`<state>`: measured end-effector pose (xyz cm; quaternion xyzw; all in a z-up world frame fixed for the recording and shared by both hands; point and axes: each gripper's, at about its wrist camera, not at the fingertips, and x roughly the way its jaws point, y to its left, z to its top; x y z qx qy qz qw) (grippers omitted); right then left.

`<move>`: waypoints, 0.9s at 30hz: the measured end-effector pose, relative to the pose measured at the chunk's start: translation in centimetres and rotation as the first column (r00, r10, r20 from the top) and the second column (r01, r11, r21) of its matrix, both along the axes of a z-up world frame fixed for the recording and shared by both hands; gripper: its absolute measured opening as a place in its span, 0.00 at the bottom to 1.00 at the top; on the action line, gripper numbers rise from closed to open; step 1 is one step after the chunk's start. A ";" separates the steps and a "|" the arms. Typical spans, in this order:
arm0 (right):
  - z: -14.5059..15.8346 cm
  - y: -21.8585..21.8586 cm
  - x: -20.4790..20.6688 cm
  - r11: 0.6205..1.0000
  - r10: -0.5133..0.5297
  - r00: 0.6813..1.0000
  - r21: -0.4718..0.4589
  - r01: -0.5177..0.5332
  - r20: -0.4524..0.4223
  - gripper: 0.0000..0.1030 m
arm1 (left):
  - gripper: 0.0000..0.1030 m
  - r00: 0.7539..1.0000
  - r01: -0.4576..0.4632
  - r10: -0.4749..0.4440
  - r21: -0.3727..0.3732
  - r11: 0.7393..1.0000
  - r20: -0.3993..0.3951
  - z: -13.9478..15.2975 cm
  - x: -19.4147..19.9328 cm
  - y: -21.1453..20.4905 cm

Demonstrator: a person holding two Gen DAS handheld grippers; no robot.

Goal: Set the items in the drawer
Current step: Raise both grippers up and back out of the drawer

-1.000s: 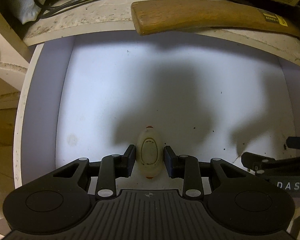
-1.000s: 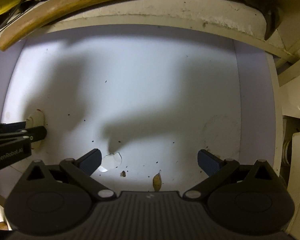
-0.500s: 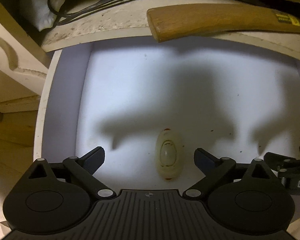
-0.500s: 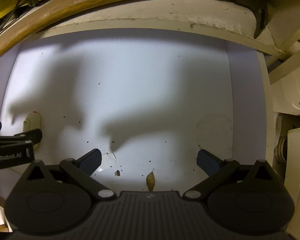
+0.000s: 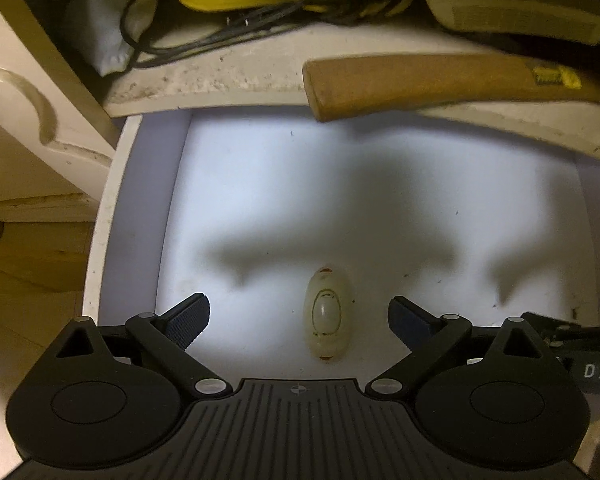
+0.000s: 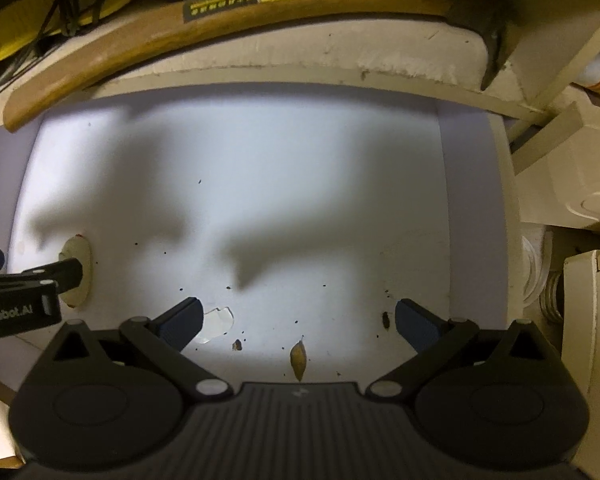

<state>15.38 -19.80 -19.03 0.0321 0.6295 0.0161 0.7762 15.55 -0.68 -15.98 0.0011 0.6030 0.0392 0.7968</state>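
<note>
White drawer (image 5: 136,240) floor is lit, with the oval cream switch (image 5: 327,314) lying flat between the spread jaws of the left gripper (image 5: 299,320), untouched. In the right wrist view the switch (image 6: 78,258) is half hidden behind that gripper. Right gripper (image 6: 298,320) jaws are held apart over crumbs and a pale chip (image 6: 218,322). Wooden handle (image 5: 440,80) is cut off at the frame edge.

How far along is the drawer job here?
Done: the oval switch lies on the drawer floor, between the open left tongs without touching them. In hand: nothing; the right tongs are open and empty. Left: cannot tell.
</note>
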 end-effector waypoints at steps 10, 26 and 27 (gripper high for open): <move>4.6 -0.4 -0.4 1.000 -0.019 0.998 0.011 0.018 0.065 1.00 | 0.96 0.998 0.013 -0.011 -0.020 1.000 0.063 2.9 0.1 0.2; 9.8 -0.6 -3.6 0.999 -0.029 0.979 0.040 0.021 0.203 1.00 | 0.96 0.976 0.045 -0.041 -0.010 0.999 0.215 8.1 -4.7 -0.6; 10.2 -0.6 -3.8 0.999 -0.030 0.976 0.042 0.021 0.216 1.00 | 0.96 0.974 0.046 -0.042 -0.012 0.999 0.223 8.5 -4.9 -0.6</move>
